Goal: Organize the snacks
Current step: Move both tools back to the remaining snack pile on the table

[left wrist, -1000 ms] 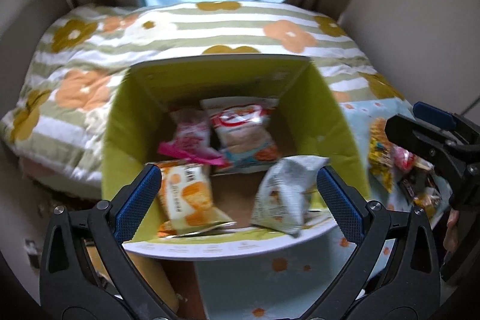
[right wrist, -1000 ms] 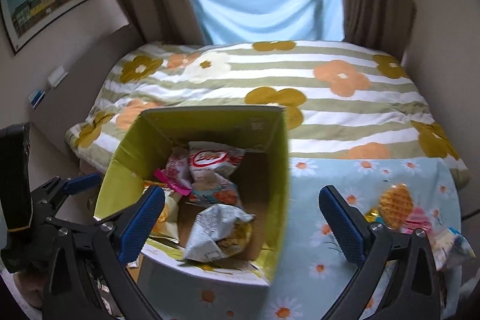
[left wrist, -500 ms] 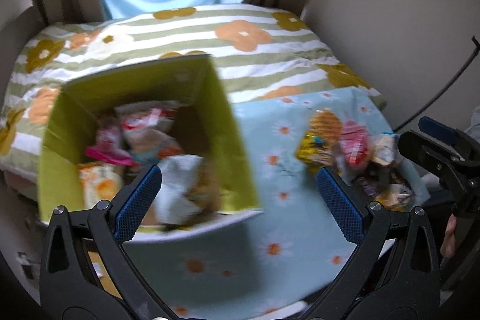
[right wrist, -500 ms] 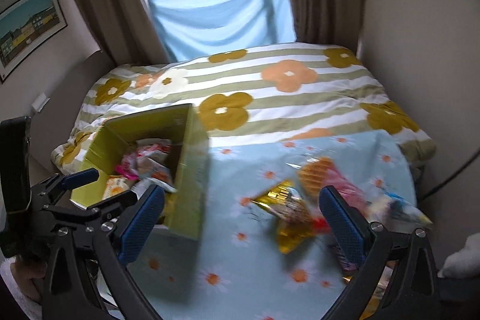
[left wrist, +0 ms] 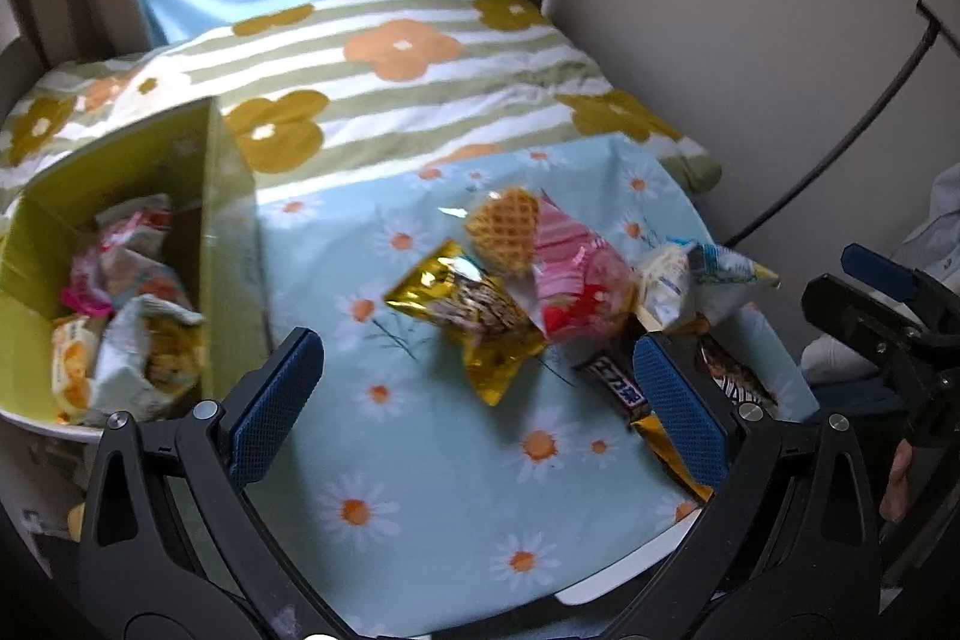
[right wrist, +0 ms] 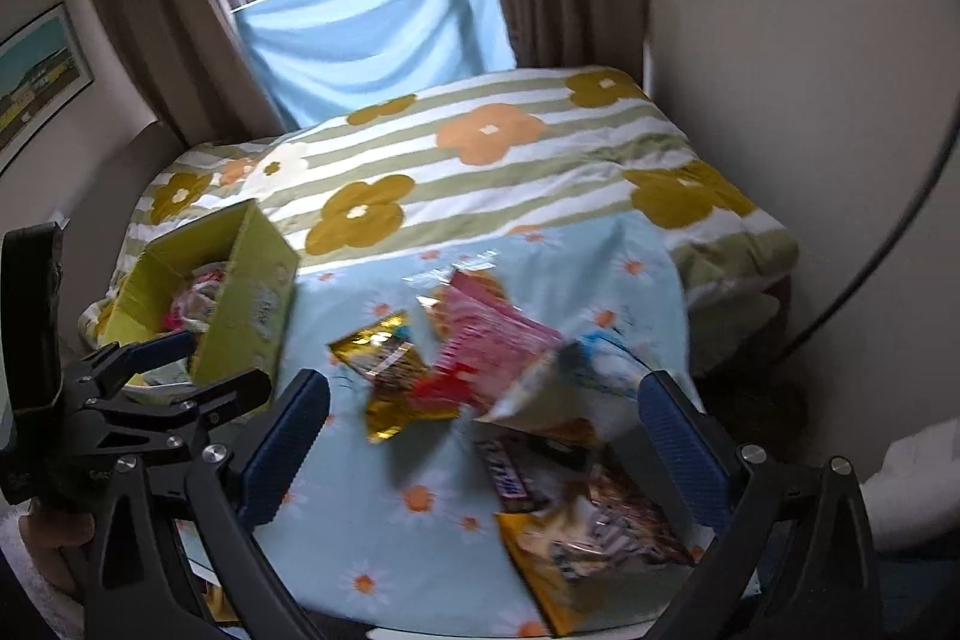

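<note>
We hold the left hand-held gripper [left wrist: 474, 388] with its blue pads wide apart and nothing between them, above the daisy-print cloth on the table [left wrist: 432, 490]. The right hand-held gripper [right wrist: 480, 436] is also spread apart and empty. Taking the green box [left wrist: 225, 244] as our landmark: it sits at the table's left edge and already holds several snack bags [left wrist: 138, 316]. To the right of the box, apart from it, lies a loose pile of snacks: a gold bag [left wrist: 474, 316] nearest the box, then a waffle pack [left wrist: 504, 226], a pink bag [left wrist: 570, 280] and a white-and-blue bag [left wrist: 696, 274] farther right. A chocolate bar [right wrist: 510, 472] lies nearest us. Behind the box stretches a flowered bed [right wrist: 480, 154].
</note>
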